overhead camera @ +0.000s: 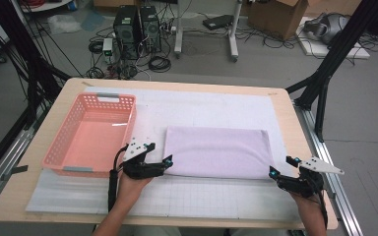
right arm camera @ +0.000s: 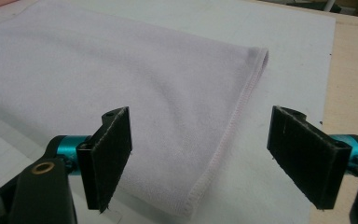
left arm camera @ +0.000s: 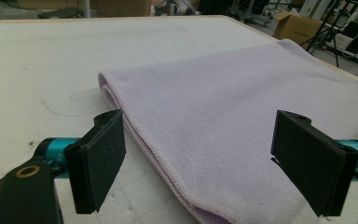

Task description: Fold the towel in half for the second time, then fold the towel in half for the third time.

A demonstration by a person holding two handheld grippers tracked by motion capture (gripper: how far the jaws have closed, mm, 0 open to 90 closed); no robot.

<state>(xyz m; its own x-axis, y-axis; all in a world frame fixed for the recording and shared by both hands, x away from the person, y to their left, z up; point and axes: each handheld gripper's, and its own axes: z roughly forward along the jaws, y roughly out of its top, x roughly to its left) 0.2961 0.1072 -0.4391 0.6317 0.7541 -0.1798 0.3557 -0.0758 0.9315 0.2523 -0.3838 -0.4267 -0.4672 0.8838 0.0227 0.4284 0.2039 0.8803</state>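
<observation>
- Two hands come in from the bottom, each with a gripper.
- Left gripper [overhead camera: 153,158] sits at the towel's [overhead camera: 217,151] near left corner, jaws wide apart, gripping nothing.
- Right gripper [overhead camera: 283,166] waits at the near right corner, also let go.
- Folded purple towel lies flat on the white mat [overhead camera: 197,199].
- Pink basket [overhead camera: 89,133] stands just left of it.
- Bare mat stretches behind the towel.

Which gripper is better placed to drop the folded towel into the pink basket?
Probably left: the left gripper, open at the towel corner, sits beside the pink basket; the right gripper is across.
</observation>
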